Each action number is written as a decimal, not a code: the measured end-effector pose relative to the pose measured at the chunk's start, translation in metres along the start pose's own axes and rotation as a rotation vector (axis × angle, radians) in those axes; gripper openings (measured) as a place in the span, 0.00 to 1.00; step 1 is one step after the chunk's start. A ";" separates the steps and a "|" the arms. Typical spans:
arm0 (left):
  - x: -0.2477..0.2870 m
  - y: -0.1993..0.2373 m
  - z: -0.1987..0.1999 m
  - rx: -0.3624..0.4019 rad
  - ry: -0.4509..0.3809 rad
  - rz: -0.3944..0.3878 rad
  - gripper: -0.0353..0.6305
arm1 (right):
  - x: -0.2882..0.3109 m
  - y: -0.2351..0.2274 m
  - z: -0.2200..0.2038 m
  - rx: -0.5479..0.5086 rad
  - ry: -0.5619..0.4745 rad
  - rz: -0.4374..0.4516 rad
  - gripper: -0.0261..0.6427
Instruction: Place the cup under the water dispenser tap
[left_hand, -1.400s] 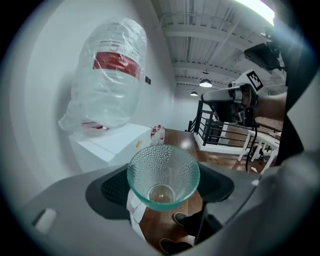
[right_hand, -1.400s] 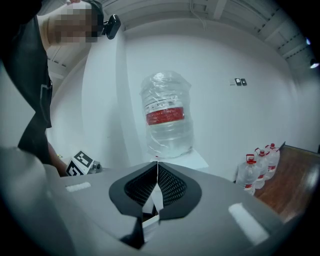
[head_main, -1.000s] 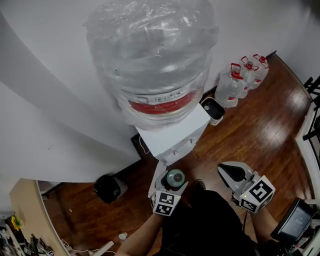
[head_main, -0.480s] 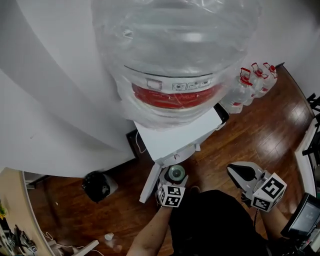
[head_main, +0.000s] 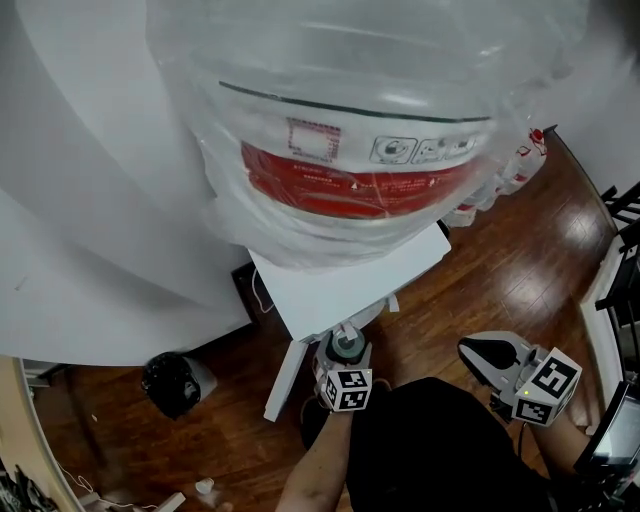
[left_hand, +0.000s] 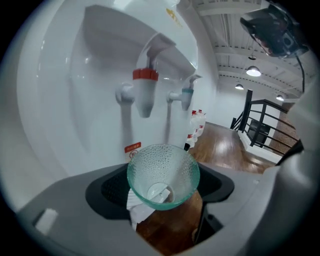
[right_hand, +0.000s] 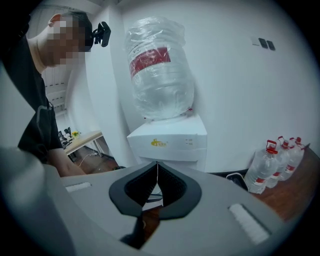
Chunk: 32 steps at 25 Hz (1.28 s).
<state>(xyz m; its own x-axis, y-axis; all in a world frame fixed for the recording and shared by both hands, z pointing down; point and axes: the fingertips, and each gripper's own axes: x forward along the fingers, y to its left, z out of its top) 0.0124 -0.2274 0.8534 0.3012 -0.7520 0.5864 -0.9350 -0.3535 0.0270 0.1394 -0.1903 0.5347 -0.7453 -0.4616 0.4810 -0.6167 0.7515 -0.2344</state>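
— Grip on the left?
— Left gripper (head_main: 345, 352) clamped on the cup (left_hand: 163, 175): green-tinted, dimpled glass, cone-shaped, held before the white dispenser (right_hand: 167, 142), lower than its red tap (left_hand: 145, 92).
— Right?
— Right gripper (right_hand: 157, 172): jaws together, nothing between them.
— Around?
— Dark wooden floor (head_main: 500, 280), white wall. Blue tap (left_hand: 187, 95) beside the red; wrapped water bottle (head_main: 350, 120) on top; spare bottles (right_hand: 272, 162) against the wall.

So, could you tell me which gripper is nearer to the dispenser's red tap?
Left. The left gripper, holding the glass cup, sits below and in front of the red tap; the right gripper, shut and empty, hangs off to the side, farther back.
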 end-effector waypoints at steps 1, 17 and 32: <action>0.004 0.002 -0.003 -0.015 -0.002 0.017 0.63 | 0.002 -0.001 -0.003 0.000 0.006 0.003 0.05; 0.034 0.031 -0.013 -0.153 -0.017 0.201 0.63 | 0.015 0.000 -0.012 -0.009 0.038 0.042 0.06; 0.033 0.025 -0.009 -0.167 0.000 0.191 0.70 | 0.008 0.006 -0.001 0.028 0.036 0.058 0.20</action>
<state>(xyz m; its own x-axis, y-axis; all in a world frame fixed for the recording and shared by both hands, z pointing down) -0.0028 -0.2564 0.8807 0.1157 -0.7961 0.5940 -0.9930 -0.1081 0.0485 0.1302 -0.1890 0.5383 -0.7707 -0.4004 0.4957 -0.5803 0.7624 -0.2863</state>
